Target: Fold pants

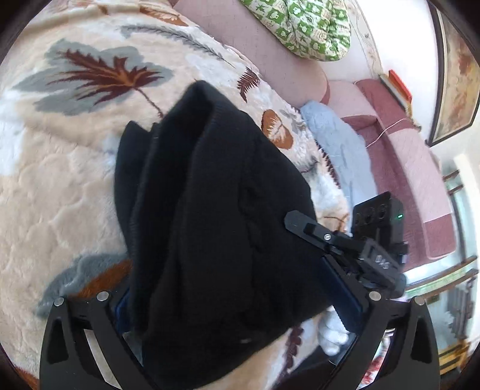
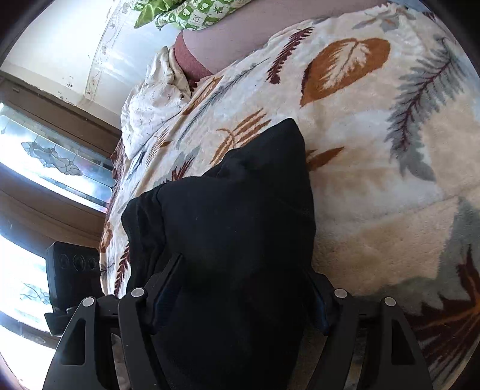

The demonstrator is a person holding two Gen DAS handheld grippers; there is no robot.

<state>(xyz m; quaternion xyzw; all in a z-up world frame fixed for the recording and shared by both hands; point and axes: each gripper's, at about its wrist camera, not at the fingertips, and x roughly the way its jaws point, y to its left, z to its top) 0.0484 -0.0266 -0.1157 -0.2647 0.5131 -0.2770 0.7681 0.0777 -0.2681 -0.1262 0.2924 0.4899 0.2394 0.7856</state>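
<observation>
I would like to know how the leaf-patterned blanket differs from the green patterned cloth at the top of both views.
The blanket is cream and plush with large brown, rust and grey leaves; the green cloth is green and white with small square motifs. The blanket lies spread out under the black pants; the green cloth sits bunched on the pink cushion. The blanket fills much of each view; the green cloth only an edge. Both are patterned fabrics.

Black pants (image 1: 216, 216) hang bunched between my left gripper's (image 1: 237, 303) wide-spread jaws, over a leaf-patterned blanket (image 1: 66, 186); my right gripper (image 1: 339, 240) reaches in at the right edge.
</observation>
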